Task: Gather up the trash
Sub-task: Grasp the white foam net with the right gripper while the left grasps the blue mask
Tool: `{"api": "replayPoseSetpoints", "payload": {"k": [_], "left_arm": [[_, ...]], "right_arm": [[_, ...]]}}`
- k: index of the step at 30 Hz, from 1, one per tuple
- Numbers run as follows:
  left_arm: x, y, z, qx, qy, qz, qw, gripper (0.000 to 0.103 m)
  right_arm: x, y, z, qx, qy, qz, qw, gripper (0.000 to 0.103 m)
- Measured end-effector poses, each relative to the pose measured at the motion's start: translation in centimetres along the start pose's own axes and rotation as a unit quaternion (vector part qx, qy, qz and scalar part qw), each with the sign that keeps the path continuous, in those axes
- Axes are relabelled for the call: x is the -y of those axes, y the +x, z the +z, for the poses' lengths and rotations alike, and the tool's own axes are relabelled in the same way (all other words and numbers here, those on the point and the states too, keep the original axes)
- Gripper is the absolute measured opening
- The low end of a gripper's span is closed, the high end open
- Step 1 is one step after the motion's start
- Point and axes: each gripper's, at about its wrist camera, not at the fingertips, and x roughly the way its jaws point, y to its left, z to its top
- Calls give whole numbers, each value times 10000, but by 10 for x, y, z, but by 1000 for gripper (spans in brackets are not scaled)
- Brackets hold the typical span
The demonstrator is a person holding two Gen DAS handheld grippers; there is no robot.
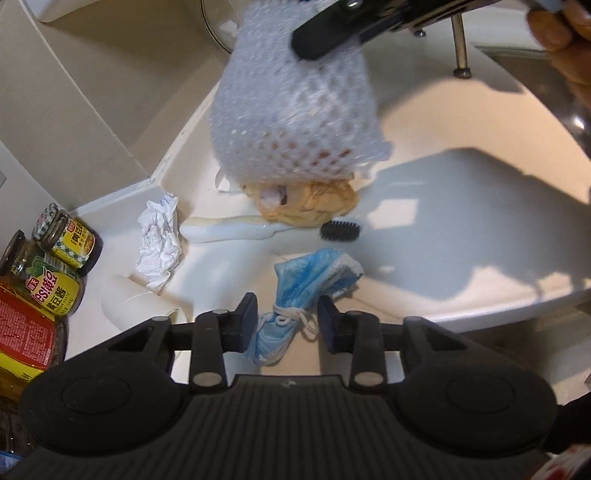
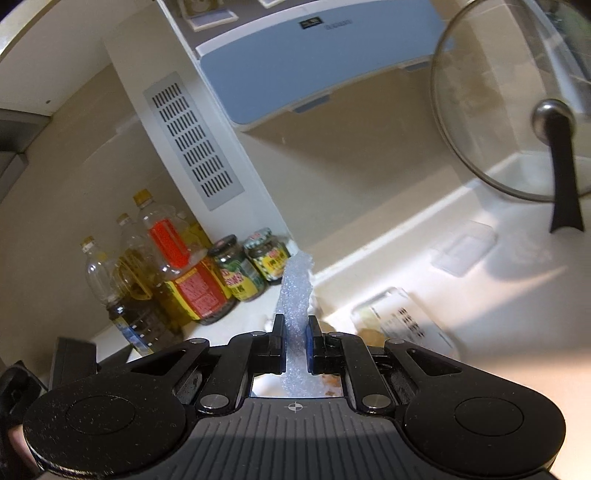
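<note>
My right gripper point(image 2: 296, 345) is shut on a white foam fruit net point(image 2: 294, 295). In the left wrist view the net point(image 1: 295, 110) hangs lifted above the counter, pinched by the right gripper's finger point(image 1: 325, 33). My left gripper point(image 1: 287, 325) is open and empty, its fingers either side of a crumpled blue face mask point(image 1: 310, 280) on the white counter. A crumpled white tissue point(image 1: 159, 240), a tan scrap of wrapper point(image 1: 314, 206), a white toothbrush point(image 1: 229, 227) with a black head point(image 1: 340, 230) and a fallen paper cup point(image 1: 133, 306) lie there too.
Sauce jars point(image 1: 66, 236) and oil bottles point(image 2: 155, 266) stand at the left against the wall. A glass pot lid point(image 2: 517, 122) leans at the right. A steel sink point(image 1: 554, 81) is at the far right. A clear plastic packet point(image 2: 402, 321) lies on the counter.
</note>
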Motion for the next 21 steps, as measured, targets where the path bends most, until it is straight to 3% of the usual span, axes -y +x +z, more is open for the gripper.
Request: {"api": "replayPoseSetpoints", "payload": {"k": [5,8,15,21], "left_arm": [[-4,-3,-1,39,-290,172,9994,15],[-12,-16,-4,163,-941,133,9953,14],[-24,-52,-23,365,-2520,-125,9670,14],[-11,-84,-47,555,-2996,-227,9522,14]], "right_arm": [[-2,-16,-12,54,94,-272,9996,10],[-5,-28,-18,117,144,-384,9991,10],[-23,-56,-32,260,187,-622,9976,10],[-51,-81,-48,412,60,-835,9956,10]]}}
